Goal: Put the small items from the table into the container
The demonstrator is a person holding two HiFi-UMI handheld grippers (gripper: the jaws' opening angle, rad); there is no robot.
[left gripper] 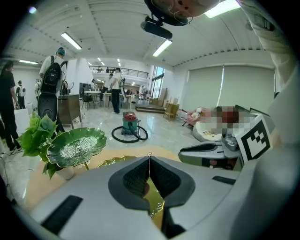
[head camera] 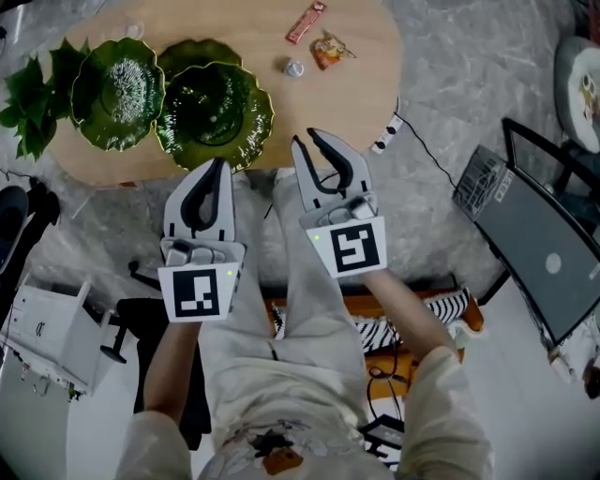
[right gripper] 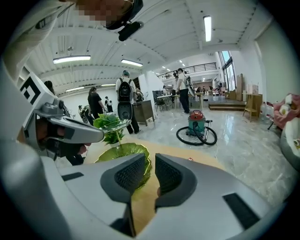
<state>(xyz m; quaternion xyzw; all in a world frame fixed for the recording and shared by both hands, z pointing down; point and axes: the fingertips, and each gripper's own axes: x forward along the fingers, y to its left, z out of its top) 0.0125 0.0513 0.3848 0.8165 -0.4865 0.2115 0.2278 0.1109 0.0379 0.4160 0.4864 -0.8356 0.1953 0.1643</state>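
Plainly, the left claw (head camera: 221, 167), pressed together, and right claw (head camera: 306, 141), barely spread, are risking clipping the bowl (head camera: 214, 114) reaching for far sweets (head camera: 328, 50).

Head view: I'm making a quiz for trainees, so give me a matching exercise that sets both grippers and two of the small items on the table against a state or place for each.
Things:
1. left gripper
2. right gripper
3. pink wrapped bar
4. silvery wrapped sweet

States and places:
A. small item closest to the green dishes
B. jaws a little apart, nothing between them
C. jaws together
D. small item farthest from the grippers

Pairs: 1-C, 2-B, 3-D, 4-A.
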